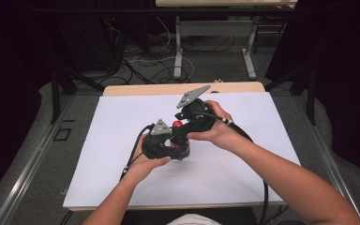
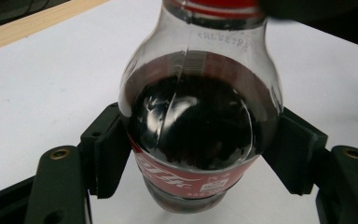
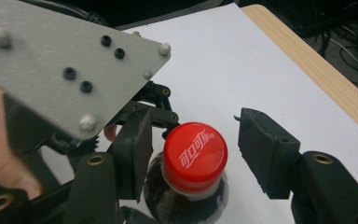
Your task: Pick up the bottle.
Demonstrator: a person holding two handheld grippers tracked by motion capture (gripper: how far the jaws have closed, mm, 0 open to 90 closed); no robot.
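A small clear cola bottle [image 2: 200, 130] with dark drink, a red label and a red cap [image 3: 195, 156] stands upright on the white sheet. My left gripper [image 2: 200, 154] is shut on its round body, one pad pressing each side. In the high view the left gripper [image 1: 176, 149] sits near the middle of the table, with the cap [image 1: 177, 124] just above it. My right gripper [image 3: 200, 154] hangs over the bottle's top with its jaws astride the cap, a narrow gap at one pad and a wide gap at the other. The right gripper [image 1: 180, 129] comes in from the right.
The white sheet [image 1: 122, 140] covers the table, with a wooden edge [image 1: 183, 88] at the far side. The left gripper's grey plate [image 3: 65, 65] and a hand [image 3: 0, 154] crowd the right gripper view. Another table's legs [image 1: 178, 51] and floor cables [image 1: 140, 65] lie beyond.
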